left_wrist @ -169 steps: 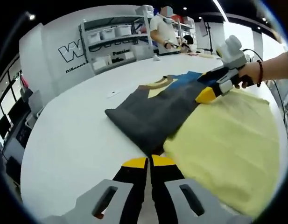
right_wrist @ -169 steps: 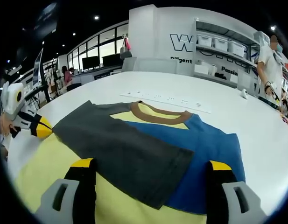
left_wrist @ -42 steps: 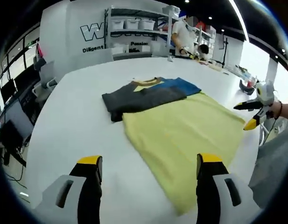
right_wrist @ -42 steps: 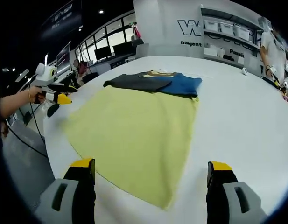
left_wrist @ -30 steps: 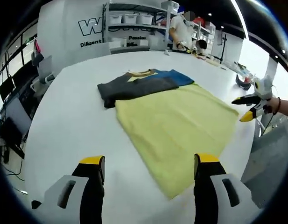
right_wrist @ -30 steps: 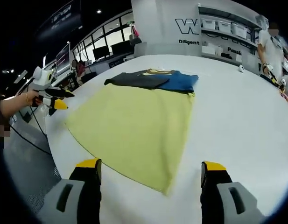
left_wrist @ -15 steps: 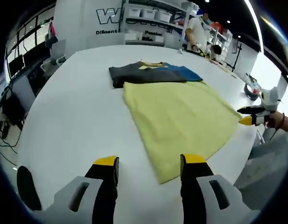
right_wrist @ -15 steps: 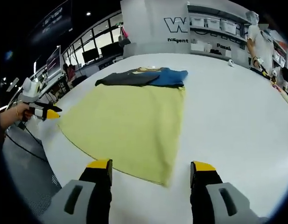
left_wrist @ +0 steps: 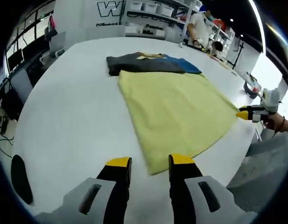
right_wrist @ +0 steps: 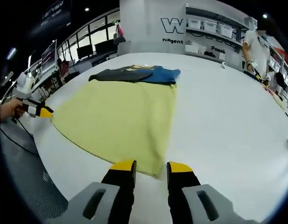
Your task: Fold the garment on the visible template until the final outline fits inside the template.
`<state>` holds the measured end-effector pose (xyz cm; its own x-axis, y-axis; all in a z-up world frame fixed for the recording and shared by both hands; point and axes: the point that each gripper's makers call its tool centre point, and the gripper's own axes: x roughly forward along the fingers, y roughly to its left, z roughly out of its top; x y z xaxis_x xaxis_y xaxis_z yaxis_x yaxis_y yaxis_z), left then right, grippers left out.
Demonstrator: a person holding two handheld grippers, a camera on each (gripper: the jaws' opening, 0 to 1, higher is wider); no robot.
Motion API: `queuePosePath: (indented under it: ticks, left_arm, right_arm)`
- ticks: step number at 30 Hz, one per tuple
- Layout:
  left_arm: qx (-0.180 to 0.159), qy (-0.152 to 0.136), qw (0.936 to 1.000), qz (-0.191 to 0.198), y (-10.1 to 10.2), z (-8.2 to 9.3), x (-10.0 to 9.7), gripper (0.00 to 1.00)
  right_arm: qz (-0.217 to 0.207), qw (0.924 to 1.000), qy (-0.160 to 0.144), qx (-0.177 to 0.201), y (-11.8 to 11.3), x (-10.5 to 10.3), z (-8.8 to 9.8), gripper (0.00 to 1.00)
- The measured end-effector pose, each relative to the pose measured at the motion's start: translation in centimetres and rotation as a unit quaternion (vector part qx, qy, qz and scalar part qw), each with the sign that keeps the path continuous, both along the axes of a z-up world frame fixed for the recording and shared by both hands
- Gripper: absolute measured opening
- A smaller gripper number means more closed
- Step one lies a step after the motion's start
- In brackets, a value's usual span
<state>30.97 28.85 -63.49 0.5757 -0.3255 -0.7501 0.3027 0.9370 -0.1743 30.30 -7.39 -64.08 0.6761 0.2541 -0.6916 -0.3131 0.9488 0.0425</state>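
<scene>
A T-shirt lies flat on the white table [left_wrist: 64, 107]. Its yellow body [left_wrist: 176, 107] stretches toward me, and its dark grey sleeve [left_wrist: 129, 63] and blue sleeve [left_wrist: 183, 65] are folded in at the far collar end. My left gripper [left_wrist: 149, 161] is open with a narrow gap, and the near hem corner lies just ahead of its tips. In the right gripper view the yellow body [right_wrist: 115, 116] runs to the other hem corner, which sits right at my open right gripper [right_wrist: 151, 166]. Each gripper also appears at the hem's opposite corner: right gripper [left_wrist: 243, 114], left gripper [right_wrist: 45, 112].
Shelves with storage bins [left_wrist: 148, 9] and a wall with lettering stand behind the table. A person [right_wrist: 256, 46] works at the far right end. Monitors [right_wrist: 94, 49] line the left side. The table's near edge drops off right beside both hem corners.
Both grippers' jaws have narrowed from wide open to a small gap. Both views have drawn in and down toward the near hem corners. The shirt itself has not moved.
</scene>
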Motion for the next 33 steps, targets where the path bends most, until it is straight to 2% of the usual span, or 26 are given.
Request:
queuePosePath:
  ticks: [4,8,10,16,22,33]
  left_arm:
    - [0.011,0.008,0.9997,0.018,0.6,-0.4,0.1,0.25]
    - [-0.008,0.018,0.9996,0.021,0.4,-0.5,0.1,0.2]
    - [-0.002,0.019,0.9997,0.017,0.3,-0.3,-0.1,0.17]
    - [0.008,0.026,0.9995,0.017,0.1,-0.1,-0.7,0.12]
    - [0.022,0.024,0.9994,-0.011,-0.2,0.0,-0.8,0.1]
    - [0.015,0.036,0.9988,-0.029,-0.4,-0.2,-1.4,0.07]
  right_arm:
    - [-0.002,1.0,-0.003,-0.006,-0.3,-0.2,0.0,0.16]
    - [-0.008,0.9999,-0.004,-0.009,-0.5,-0.1,0.0,0.06]
    - [-0.007,0.9999,-0.005,-0.013,-0.7,0.0,0.0,0.02]
    - [-0.013,0.9999,-0.004,-0.001,-0.8,0.2,0.0,0.0]
    - [-0.001,1.0,-0.004,-0.004,-0.7,0.2,0.0,0.0]
    - [0.032,0.9993,0.009,-0.015,-0.3,-0.4,0.5,0.0]
